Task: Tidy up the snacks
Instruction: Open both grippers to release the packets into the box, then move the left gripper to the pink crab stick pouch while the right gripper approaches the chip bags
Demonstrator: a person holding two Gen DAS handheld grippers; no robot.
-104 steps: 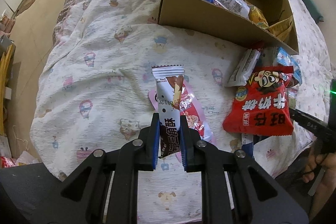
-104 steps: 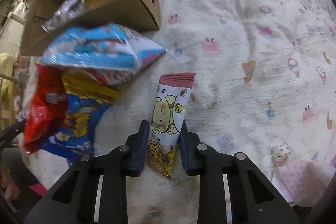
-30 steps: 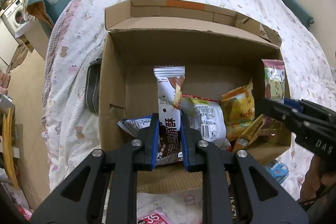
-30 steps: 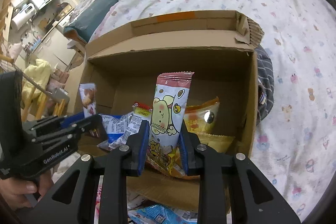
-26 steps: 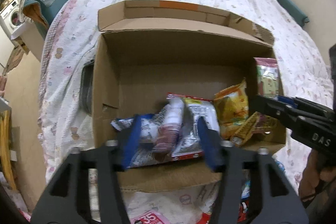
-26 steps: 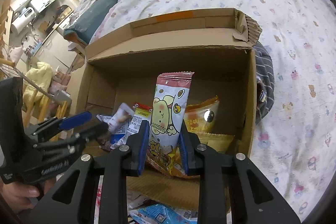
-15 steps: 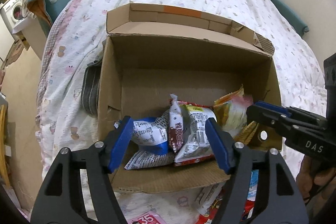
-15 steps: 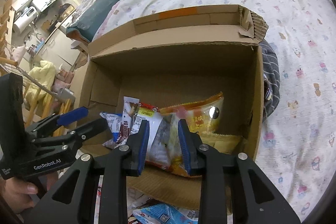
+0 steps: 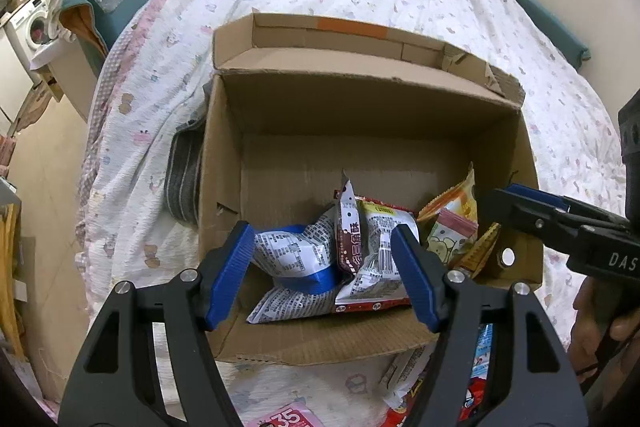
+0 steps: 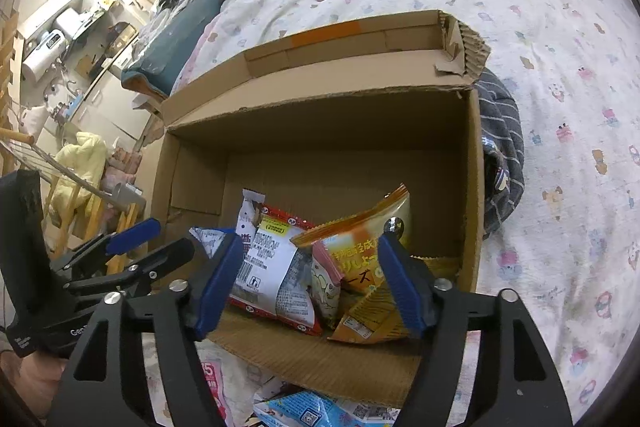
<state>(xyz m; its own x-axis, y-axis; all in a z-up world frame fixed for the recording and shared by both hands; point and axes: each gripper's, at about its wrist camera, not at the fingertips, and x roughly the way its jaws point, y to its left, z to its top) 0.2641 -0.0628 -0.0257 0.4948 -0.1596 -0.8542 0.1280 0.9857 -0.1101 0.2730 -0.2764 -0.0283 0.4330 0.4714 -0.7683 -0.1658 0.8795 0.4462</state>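
An open cardboard box sits on the bed with several snack bags inside. My left gripper hangs open over its near left part, nothing between the pads. The white-and-brown wafer packet leans upright among the bags below it. My right gripper is over the near right part, its jaws opening and empty. The cartoon packet with a pink top lies free on the bags beneath it. Each gripper shows in the other's view: the right gripper, the left gripper.
More snacks lie on the bedspread in front of the box: a pink packet, a red bag, a blue bag. A grey striped cloth is wedged against the box's side. The bed's edge drops to the floor on the left.
Both grippers carried their packets from the bedspread to above the box. The left one opened first and dropped the wafer packet in; then the right one opened and the cartoon packet fell in.
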